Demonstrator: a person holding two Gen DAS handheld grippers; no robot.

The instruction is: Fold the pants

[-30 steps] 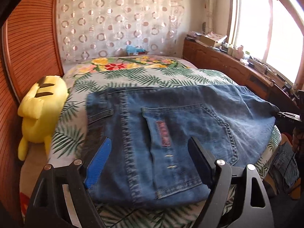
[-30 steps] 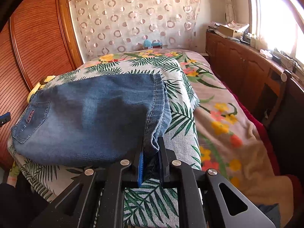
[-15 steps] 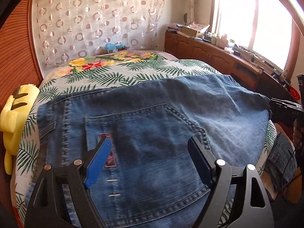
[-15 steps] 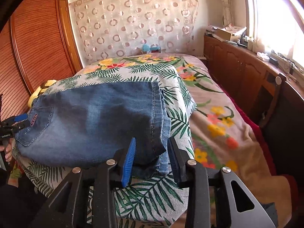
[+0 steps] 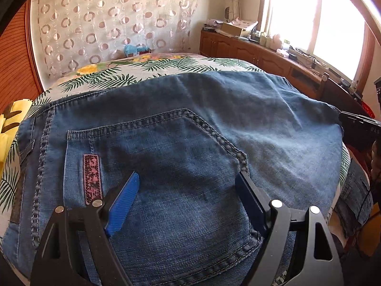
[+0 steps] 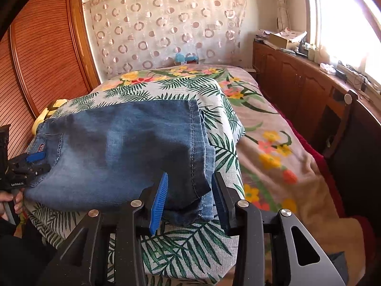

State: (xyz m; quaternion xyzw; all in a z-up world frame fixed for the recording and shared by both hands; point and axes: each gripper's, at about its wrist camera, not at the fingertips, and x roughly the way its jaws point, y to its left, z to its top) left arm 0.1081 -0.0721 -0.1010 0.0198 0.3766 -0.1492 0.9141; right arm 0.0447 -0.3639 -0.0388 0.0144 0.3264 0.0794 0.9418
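Folded blue denim pants (image 6: 114, 150) lie on a palm-leaf printed cushion (image 6: 190, 245) atop a floral bed (image 6: 273, 143). The left hand-held gripper (image 5: 188, 188) hovers released, jaws wide, over the back pocket (image 5: 166, 157). The right hand-held gripper (image 6: 190, 193) is released too, its blue pads (image 6: 159, 200) flanking the hem corner without pressing it.
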